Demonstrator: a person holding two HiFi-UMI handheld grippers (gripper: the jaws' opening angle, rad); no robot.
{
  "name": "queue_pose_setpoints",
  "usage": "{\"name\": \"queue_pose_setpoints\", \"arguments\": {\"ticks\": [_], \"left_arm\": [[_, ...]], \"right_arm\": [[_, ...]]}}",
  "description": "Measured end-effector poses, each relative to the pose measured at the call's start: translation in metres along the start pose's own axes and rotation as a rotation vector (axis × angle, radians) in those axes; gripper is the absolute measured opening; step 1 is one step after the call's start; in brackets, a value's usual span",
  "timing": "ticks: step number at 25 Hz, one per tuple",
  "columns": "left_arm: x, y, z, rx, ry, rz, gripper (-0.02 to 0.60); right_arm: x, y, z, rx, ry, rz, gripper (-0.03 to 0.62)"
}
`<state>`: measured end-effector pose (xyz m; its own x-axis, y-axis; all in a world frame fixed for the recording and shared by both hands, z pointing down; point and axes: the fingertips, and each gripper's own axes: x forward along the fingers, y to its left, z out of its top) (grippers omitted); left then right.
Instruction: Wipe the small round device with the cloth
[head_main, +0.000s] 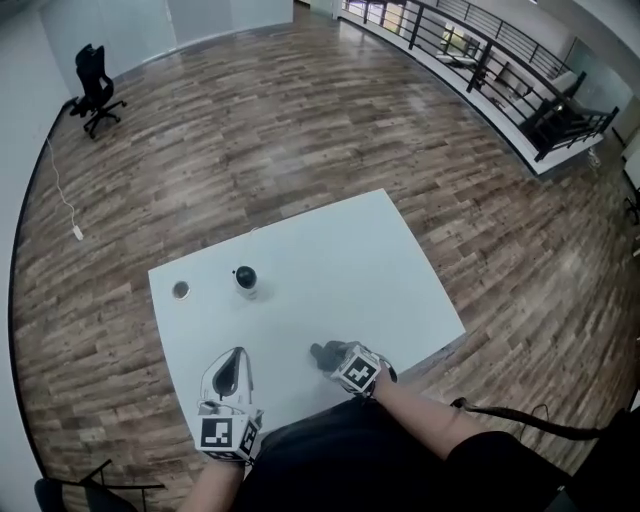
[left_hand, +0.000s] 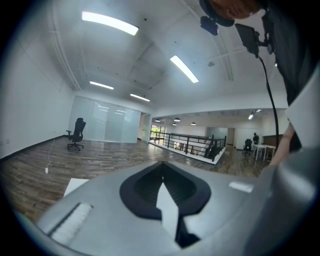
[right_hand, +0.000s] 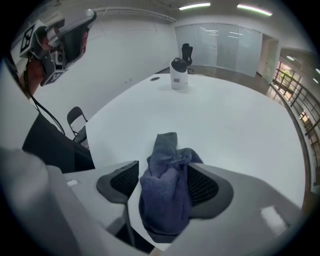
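- Standing on a wood-plank floor in a large, open room, a white table is showing a plain, bare top apart from a few small items.
- The small round device, a white body with a dark top, is sitting upright toward the table's far left part, well apart from both grippers.
- A tiny round item is lying near the table's left edge, beside the device; it is too small to tell whether it is a cap or a hole.
- The right gripper is pointing steeply down at the table's near edge, its jaws standing wide around the crumpled blue-grey cloth; the cloth is leaning on one pad while a gap is showing at the other, so nothing is squeezing it.
- The left gripper is hovering over the near left part of the table, jaws pressed together with nothing between them.
- A black office chair is standing far off by the pale wall, with a white cable trailing along the floor near it.
- A dark railing is running along the room's far right side.
- A folding chair is waiting beside the table in the right gripper view.
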<state>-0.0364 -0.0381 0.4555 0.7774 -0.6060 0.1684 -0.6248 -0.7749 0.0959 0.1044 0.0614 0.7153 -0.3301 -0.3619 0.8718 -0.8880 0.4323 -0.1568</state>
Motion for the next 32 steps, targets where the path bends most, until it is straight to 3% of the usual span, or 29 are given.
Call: {"name": "queue_pose_setpoints", "arguments": {"ticks": [3, 11, 15, 18, 22, 32], "left_arm": [[0.001, 0.000, 0.000, -0.007, 0.009, 0.022, 0.008], [0.008, 0.034, -0.004, -0.031, -0.024, 0.104, 0.008], [0.007, 0.054, 0.002, -0.028, -0.026, 0.139, 0.008], [0.009, 0.051, 0.000, -0.022, -0.022, 0.124, 0.008], [0.016, 0.039, -0.011, -0.013, 0.013, 0.093, 0.008], [0.035, 0.025, -0.022, 0.004, 0.051, 0.035, 0.008]], "right_arm": [[-0.020, 0.002, 0.025, 0.024, -0.092, 0.017, 0.321], [-0.112, -0.033, 0.141, 0.063, -0.643, -0.134, 0.318], [-0.139, -0.039, 0.174, 0.071, -0.800, -0.181, 0.258], [-0.146, -0.037, 0.178, 0.072, -0.844, -0.210, 0.173], [-0.139, -0.042, 0.168, 0.100, -0.823, -0.244, 0.032], [-0.109, -0.038, 0.131, 0.152, -0.738, -0.240, 0.002]]}}
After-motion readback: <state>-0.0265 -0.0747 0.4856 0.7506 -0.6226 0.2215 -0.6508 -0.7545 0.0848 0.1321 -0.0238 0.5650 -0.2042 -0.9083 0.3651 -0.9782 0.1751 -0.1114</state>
